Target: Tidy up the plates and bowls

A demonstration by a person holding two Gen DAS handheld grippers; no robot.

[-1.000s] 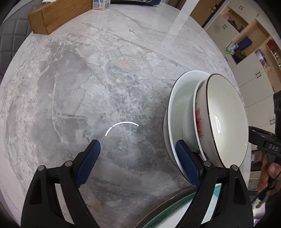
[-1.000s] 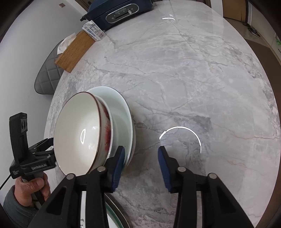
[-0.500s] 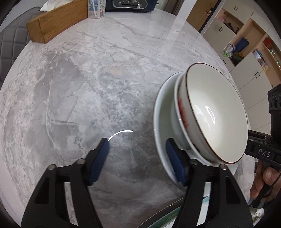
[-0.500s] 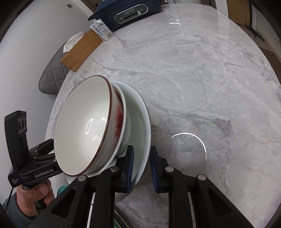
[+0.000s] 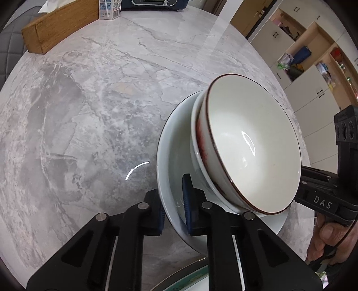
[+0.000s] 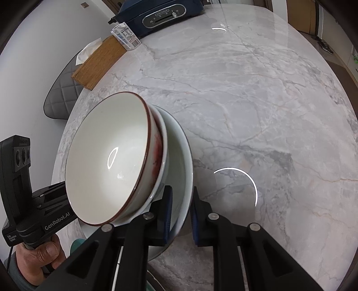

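On the marble table [image 5: 89, 112] stands a stack: a large pale bowl [image 5: 172, 143] [image 6: 179, 156], a white bowl [image 5: 209, 181] [image 6: 164, 143] in it, and a red-rimmed bowl [image 5: 246, 145] [image 6: 107, 161] on top. My left gripper [image 5: 173, 201] is shut on the large bowl's near rim, one blue pad inside and one outside. On the opposite side my right gripper [image 6: 181, 201] straddles the rim the same way. Its jaws are closing and both pads touch the rim. Each view shows the other tool's black body behind the stack, with a person's hand [image 5: 329, 235] [image 6: 40, 255] on its grip.
A wooden tissue box [image 5: 60, 26] [image 6: 100, 62], a small carton [image 5: 109, 9] [image 6: 126, 37] and a dark blue appliance [image 6: 161, 13] stand at the far edge. A green-patterned plate [image 5: 194, 277] lies under the left gripper. A grey chair [image 6: 62, 98] stands off the table, and cabinets [image 5: 313, 67] stand beyond it.
The left jaws went from wide open to shut on the large bowl's rim. The right jaws narrowed onto the opposite rim. The stack now looks nearer and more central in both views.
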